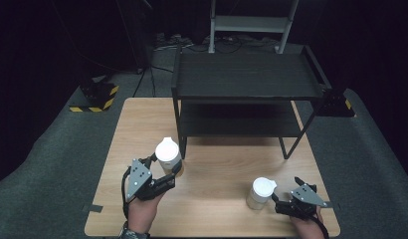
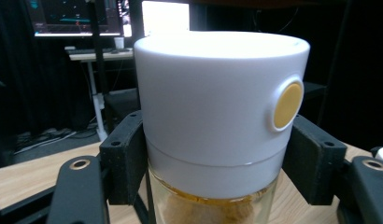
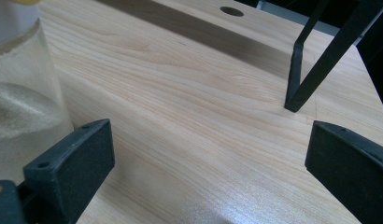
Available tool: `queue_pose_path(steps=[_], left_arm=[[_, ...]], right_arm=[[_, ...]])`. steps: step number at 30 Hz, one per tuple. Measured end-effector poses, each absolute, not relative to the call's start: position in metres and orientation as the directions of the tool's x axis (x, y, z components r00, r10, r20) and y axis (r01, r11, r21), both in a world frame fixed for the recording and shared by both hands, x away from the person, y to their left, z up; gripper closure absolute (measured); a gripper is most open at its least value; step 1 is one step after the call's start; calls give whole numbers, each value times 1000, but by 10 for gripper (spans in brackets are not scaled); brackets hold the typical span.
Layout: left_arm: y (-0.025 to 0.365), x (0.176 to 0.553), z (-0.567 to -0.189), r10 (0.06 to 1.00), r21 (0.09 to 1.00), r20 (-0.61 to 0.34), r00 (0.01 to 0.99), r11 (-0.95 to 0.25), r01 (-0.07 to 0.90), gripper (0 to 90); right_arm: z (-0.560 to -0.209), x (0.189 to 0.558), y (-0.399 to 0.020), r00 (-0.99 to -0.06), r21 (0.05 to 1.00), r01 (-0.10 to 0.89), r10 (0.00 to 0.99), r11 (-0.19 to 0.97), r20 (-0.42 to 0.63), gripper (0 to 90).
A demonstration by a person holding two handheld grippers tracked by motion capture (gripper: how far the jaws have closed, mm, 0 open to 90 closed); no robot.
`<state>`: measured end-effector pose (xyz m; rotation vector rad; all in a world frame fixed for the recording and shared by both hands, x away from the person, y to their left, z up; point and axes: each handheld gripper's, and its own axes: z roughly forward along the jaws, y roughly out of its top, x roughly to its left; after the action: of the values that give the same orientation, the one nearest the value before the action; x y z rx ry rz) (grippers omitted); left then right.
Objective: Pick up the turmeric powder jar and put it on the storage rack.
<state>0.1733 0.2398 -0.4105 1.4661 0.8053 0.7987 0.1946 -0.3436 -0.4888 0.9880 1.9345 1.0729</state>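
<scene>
A white-lidded jar (image 2: 217, 126) of orange-brown contents is clamped between the jaws of the left gripper (image 1: 162, 177) near the table's (image 1: 222, 164) left edge. The right gripper (image 3: 203, 172) is held wide apart and empty, just beside a second jar (image 1: 260, 193) near the front right corner.

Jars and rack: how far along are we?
Done: nothing is on the black rack; both shelves look bare. In hand: the left tongs are clamped on the white-lidded jar with brownish contents, beside the rack's front left leg. Left: the second jar stands on the table; the right tongs are open, that jar just outside their left jaw. Shelving is my guess at the goal.
</scene>
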Motion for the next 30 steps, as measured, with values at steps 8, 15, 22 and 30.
queue_pose_path(steps=[8, 15, 22, 30], left_arm=[[235, 175, -396, 844, 999, 40, 536, -46, -2, 306], [230, 177, -386, 834, 999, 48, 549, -44, -20, 306], [226, 181, -377, 827, 999, 47, 561, -37, -30, 306], [222, 185, -366, 816, 999, 51, 576, -31, -45, 306]], right_arm=[[-489, 195, -344, -462, 889, 278, 862, 363, -208, 5], [-489, 195, -344, -463, 889, 279, 862, 364, -207, 6], [-489, 195, -345, -463, 890, 279, 862, 362, -206, 6], [-489, 195, -345, -463, 890, 280, 862, 361, -204, 6]])
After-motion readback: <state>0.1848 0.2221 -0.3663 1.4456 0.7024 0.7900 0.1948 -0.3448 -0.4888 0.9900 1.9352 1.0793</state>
